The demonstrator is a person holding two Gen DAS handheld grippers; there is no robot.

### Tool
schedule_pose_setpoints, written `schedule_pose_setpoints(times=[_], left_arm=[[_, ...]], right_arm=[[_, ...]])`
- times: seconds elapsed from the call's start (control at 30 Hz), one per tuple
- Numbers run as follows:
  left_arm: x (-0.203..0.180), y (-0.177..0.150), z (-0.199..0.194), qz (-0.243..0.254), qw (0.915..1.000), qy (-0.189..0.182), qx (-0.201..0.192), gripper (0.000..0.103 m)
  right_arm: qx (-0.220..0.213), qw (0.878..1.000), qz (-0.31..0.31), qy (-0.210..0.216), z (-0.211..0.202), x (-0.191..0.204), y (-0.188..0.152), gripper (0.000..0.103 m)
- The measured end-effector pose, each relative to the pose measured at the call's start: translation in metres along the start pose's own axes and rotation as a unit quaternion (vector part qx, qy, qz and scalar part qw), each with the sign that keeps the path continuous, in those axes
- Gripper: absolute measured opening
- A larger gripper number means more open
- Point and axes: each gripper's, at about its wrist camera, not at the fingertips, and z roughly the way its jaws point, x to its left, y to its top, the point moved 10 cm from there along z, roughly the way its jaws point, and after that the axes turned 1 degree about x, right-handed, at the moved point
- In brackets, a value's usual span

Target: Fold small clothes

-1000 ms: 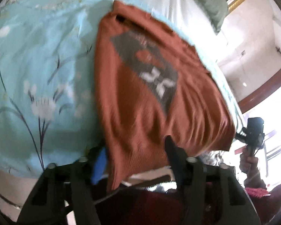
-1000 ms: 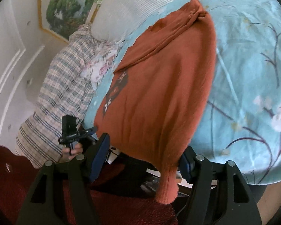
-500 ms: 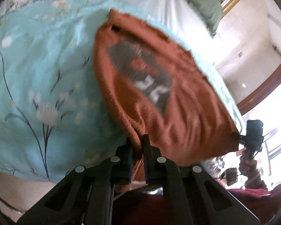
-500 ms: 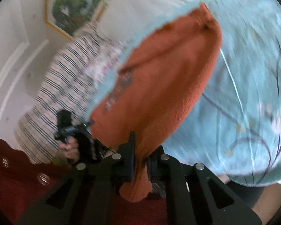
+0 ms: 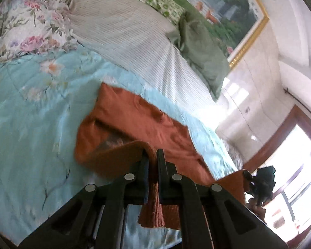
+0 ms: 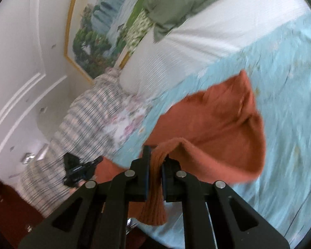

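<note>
The small rust-orange knitted shirt (image 5: pixel 134 120) lies on the light blue floral bedspread (image 5: pixel 31 114), its far part flat on the cloth and its near hem lifted off the bed between my two tools. My left gripper (image 5: pixel 153 159) is clamped tight on one corner of that ribbed hem, the fabric curling over the tips and hanging down in a short flap between the black fingers (image 5: pixel 162 166). My right gripper (image 6: pixel 155 155) is pinched just as firmly on the other corner, with a strip of ribbed knit (image 6: pixel 154 186) trailing down between its jaws. The raised hem arches over the part that lies flat, so the shirt forms a loose fold, and a dark printed patch (image 5: pixel 114 141) shows just under the lifted edge in the left view. Each camera catches the other tool at the side of the frame, dark and small, with orange cloth running toward it. Beyond the shirt, a white striped pillow (image 5: pixel 134 35) rests at the head of the bed, with an olive green cushion (image 5: pixel 199 47) against it. A pink-flowered pillowcase (image 5: pixel 27 35) and a plaid blanket (image 6: pixel 76 137) lie off to the side. A gold-framed landscape painting (image 6: pixel 97 27) hangs on the pale wall (image 6: pixel 20 51) behind.
</note>
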Motion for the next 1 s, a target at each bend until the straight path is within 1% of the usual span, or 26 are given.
schedule_pose_setpoints(times=[0.07,0.17,0.27,0.37,0.47,0.57,0.67,0.8,0.9,1.0], left_arm=[[0.004,0.014,0.016,-0.005,0.9999,0.010,-0.007,0.005],[0.015,0.040,0.043,-0.003,0.9989,0.045,-0.013,0.005],[0.023,0.066,0.063,0.001,0.9969,0.072,-0.029,0.004],[0.031,0.091,0.088,0.006,0.9942,0.100,-0.039,0.004],[0.043,0.107,0.114,0.002,0.9920,0.121,-0.036,0.004],[0.059,0.118,0.138,-0.007,0.9894,0.143,-0.026,0.004],[0.078,0.127,0.158,-0.020,0.9866,0.161,-0.019,0.004],[0.103,0.130,0.185,-0.029,0.9819,0.187,-0.002,0.005],[0.122,0.125,0.206,-0.032,0.9772,0.209,0.016,0.005],[0.136,0.119,0.224,-0.036,0.9735,0.223,0.032,0.005]], right_arm=[[-0.012,1.000,-0.001,-0.019,0.008,-0.013,0.023,0.010],[-0.016,0.998,-0.001,-0.053,0.022,-0.035,0.054,0.010],[-0.019,0.997,0.001,-0.073,0.038,-0.053,0.080,0.010],[-0.011,0.995,0.000,-0.098,0.057,-0.072,0.095,0.010],[0.000,0.992,0.013,-0.127,0.079,-0.099,0.106,0.010],[0.008,0.988,0.031,-0.154,0.092,-0.125,0.114,0.010],[0.019,0.983,0.032,-0.182,0.103,-0.146,0.119,0.010],[0.038,0.979,0.034,-0.198,0.125,-0.166,0.118,0.010],[0.056,0.970,0.026,-0.233,0.140,-0.185,0.114,0.010],[0.083,0.961,0.035,-0.263,0.150,-0.206,0.105,0.010]])
